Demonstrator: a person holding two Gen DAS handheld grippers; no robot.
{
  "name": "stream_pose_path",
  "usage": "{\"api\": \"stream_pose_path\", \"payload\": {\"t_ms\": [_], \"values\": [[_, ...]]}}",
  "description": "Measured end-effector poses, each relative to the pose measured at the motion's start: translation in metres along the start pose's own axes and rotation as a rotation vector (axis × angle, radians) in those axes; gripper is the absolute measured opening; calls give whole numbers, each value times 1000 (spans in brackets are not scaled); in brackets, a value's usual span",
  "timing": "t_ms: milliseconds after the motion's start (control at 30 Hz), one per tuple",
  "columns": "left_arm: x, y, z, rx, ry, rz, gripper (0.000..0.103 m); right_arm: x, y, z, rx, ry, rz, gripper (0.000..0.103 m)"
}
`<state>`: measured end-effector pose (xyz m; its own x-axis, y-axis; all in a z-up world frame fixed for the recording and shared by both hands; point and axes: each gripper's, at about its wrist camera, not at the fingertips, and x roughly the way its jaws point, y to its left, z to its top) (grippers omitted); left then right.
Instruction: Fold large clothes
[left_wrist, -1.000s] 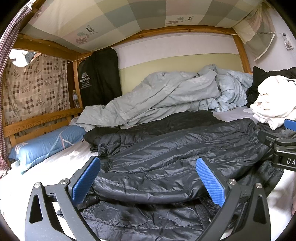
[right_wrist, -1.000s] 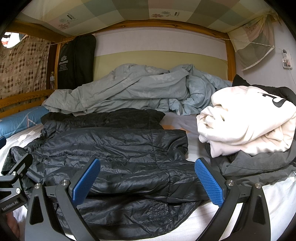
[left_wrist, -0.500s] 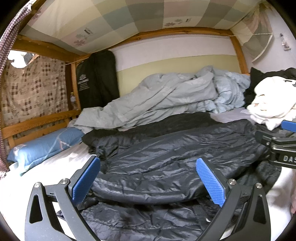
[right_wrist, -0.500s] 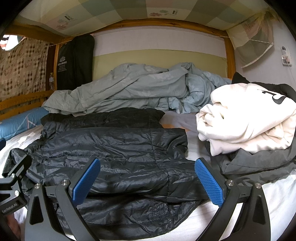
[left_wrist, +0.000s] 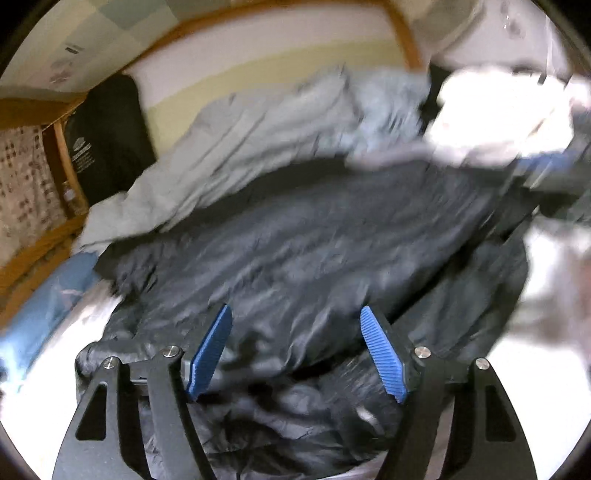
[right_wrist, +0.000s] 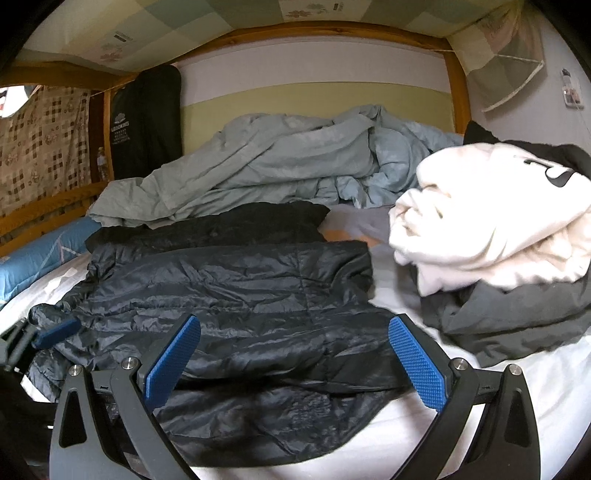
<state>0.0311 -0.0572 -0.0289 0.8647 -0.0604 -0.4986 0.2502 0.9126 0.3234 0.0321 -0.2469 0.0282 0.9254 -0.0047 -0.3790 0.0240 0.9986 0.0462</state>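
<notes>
A black quilted puffer jacket (right_wrist: 236, 295) lies spread on the white bed sheet (right_wrist: 517, 398), its near hem under both grippers. It also shows, blurred, in the left wrist view (left_wrist: 295, 258). My right gripper (right_wrist: 295, 358) is open and empty, low over the jacket's near edge. My left gripper (left_wrist: 297, 350) is open, its blue pads straddling a fold of the jacket near its left side; the view is motion-blurred. The left gripper's blue tip shows at the left edge of the right wrist view (right_wrist: 55, 332).
A crumpled grey-blue duvet (right_wrist: 277, 166) lies behind the jacket. A white sweatshirt (right_wrist: 491, 218) sits on dark grey clothing (right_wrist: 517, 314) at right. A blue pillow (right_wrist: 33, 258) and wooden rail (right_wrist: 44, 210) are at left. A black garment bag (right_wrist: 147, 122) hangs at the back.
My left gripper has tilted and dropped closer to the jacket, its pads narrower apart than before. My right gripper has shifted slightly and stays open.
</notes>
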Motion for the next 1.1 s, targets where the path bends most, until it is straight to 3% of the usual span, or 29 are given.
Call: {"api": "stream_pose_path", "payload": {"t_ms": [67,133,233,333,400,500,700,767,867,933,1000,1033,1067,1100], "values": [[13,-6,-3,39,72,-24,61,-7,-2,9,-25,14,2,103],[15,-10,-4,60,77,-34,50,-12,-3,18,-42,30,8,103],[14,-14,-9,71,71,-8,4,-22,-10,30,-49,44,0,103],[-15,-4,-7,19,-44,-4,2,-33,-22,39,-40,44,-11,103],[-37,6,-8,-35,-100,-43,2,-36,-29,45,-51,56,-26,103],[-56,13,-7,-49,-111,-38,2,-36,-36,46,-69,89,-65,103],[-68,15,-30,-54,-24,-98,2,-27,-50,24,7,240,8,95],[-71,9,-42,-58,4,-118,2,-25,-52,11,5,288,-10,90],[-82,0,-51,-21,-4,-129,5,-28,-54,-4,30,316,-5,84],[-90,-1,-54,-28,-9,-146,12,-34,-53,-11,27,324,-4,78],[-100,2,-54,-43,-33,-155,28,-42,-52,-15,17,315,-9,74],[-106,5,-54,-55,-53,-141,49,-47,-51,-17,15,309,-18,73],[-113,11,-53,-72,-79,-116,61,-50,-51,-16,16,309,-25,73],[-120,18,-52,-91,-104,-95,63,-53,-52,-18,20,309,-27,73]]}}
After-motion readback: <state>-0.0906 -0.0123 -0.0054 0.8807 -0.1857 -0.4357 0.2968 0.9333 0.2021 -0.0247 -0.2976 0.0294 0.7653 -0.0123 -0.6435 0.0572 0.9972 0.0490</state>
